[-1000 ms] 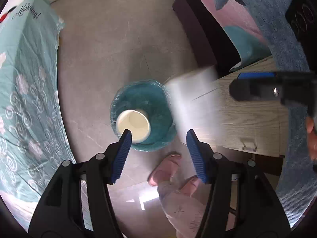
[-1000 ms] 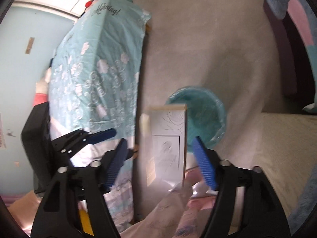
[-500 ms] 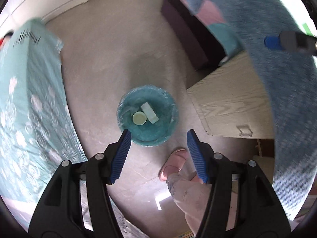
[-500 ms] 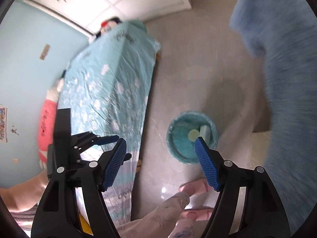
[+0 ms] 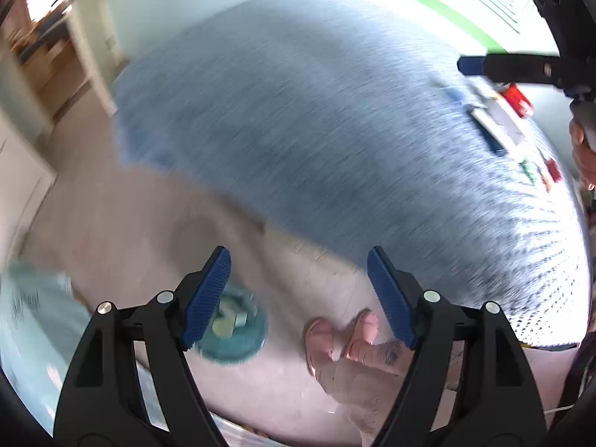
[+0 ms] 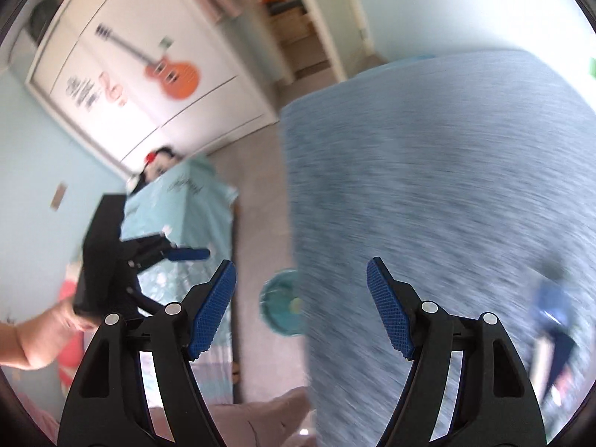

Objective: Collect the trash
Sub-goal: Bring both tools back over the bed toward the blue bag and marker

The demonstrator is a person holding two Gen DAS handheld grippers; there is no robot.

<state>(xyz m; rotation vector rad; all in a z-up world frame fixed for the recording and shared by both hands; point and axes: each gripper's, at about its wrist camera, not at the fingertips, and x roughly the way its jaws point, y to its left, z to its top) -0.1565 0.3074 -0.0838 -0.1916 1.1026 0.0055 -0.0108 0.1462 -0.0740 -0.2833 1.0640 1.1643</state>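
Both views are blurred by motion. The teal-lined trash bin [image 5: 238, 339] stands on the floor, low in the left wrist view, with a pale cup [image 5: 220, 327] and a small box [image 5: 240, 319] inside. It also shows in the right wrist view [image 6: 277, 314]. My left gripper [image 5: 298, 290] is open and empty, high above the floor. My right gripper [image 6: 301, 305] is open and empty. Several small colourful items [image 5: 499, 123] lie on the blue-grey bed cover [image 5: 335, 130], below the right gripper's finger [image 5: 480, 66] in the left wrist view.
A bed with a teal cover [image 6: 186, 216] lies left of the bin. The person's pink slippers [image 5: 335, 331] stand on the floor beside the bin. A white wardrobe with a guitar sticker [image 6: 164, 67] is at the back. Dark items [image 6: 555, 320] lie on the blue-grey cover.
The flat white box dropped from my right gripper into the bin. Both grippers then rose and swung up from the bin toward the blue-grey bed; the bin now looks small and low.
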